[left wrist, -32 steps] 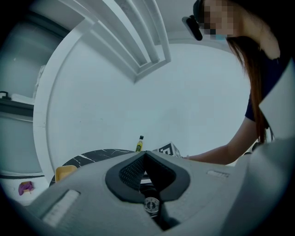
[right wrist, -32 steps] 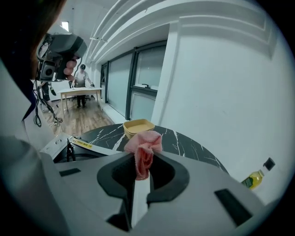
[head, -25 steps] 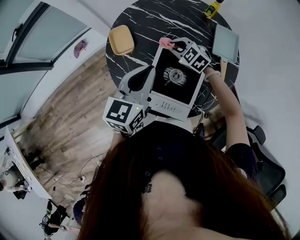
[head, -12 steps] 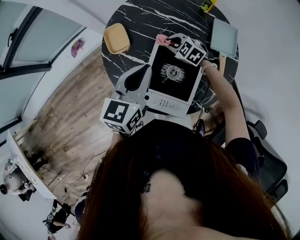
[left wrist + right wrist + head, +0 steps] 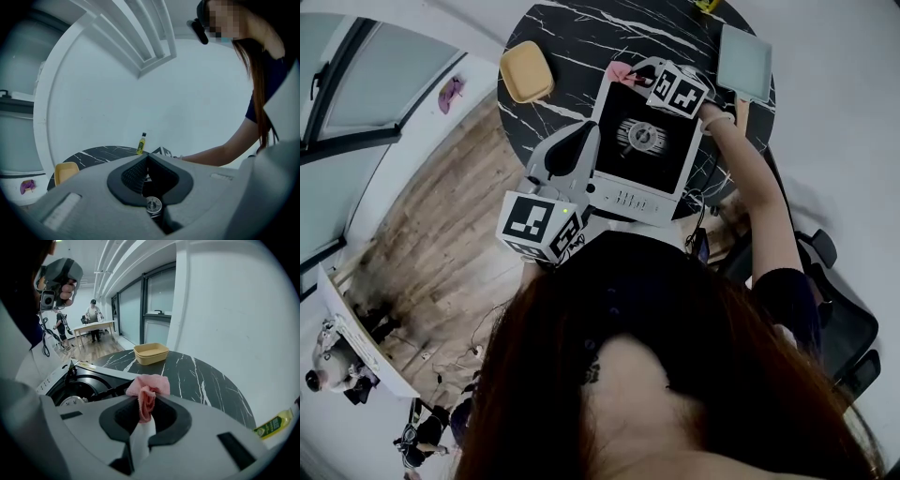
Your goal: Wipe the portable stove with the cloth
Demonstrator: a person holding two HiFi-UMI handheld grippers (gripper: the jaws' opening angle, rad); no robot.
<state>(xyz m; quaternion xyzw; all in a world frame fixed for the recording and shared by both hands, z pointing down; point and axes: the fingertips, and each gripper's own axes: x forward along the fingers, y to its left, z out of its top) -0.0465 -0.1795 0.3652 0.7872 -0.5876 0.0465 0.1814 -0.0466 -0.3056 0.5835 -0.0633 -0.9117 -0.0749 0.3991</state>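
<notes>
The portable stove [image 5: 623, 197] is white with a black top and a round burner [image 5: 640, 136]; it sits on the round black marble table [image 5: 572, 37]. My right gripper [image 5: 649, 79] is shut on the pink cloth [image 5: 622, 73] at the stove's far left corner. In the right gripper view the cloth [image 5: 149, 389] bunches up between the jaws, with the stove [image 5: 84, 385] just left of it. My left gripper [image 5: 591, 133] hovers at the stove's left side, shut and holding nothing [image 5: 147, 158].
A yellow container [image 5: 524, 71] sits on the table left of the stove, a grey flat tray [image 5: 745, 61] at the right, and a yellow bottle [image 5: 705, 5] at the far edge. A dark chair [image 5: 839, 323] stands to the right. People stand at a distant table [image 5: 93, 322].
The head view has shifted slightly. My right gripper with the cloth has edged a little toward the stove's far edge. The left gripper holds its place.
</notes>
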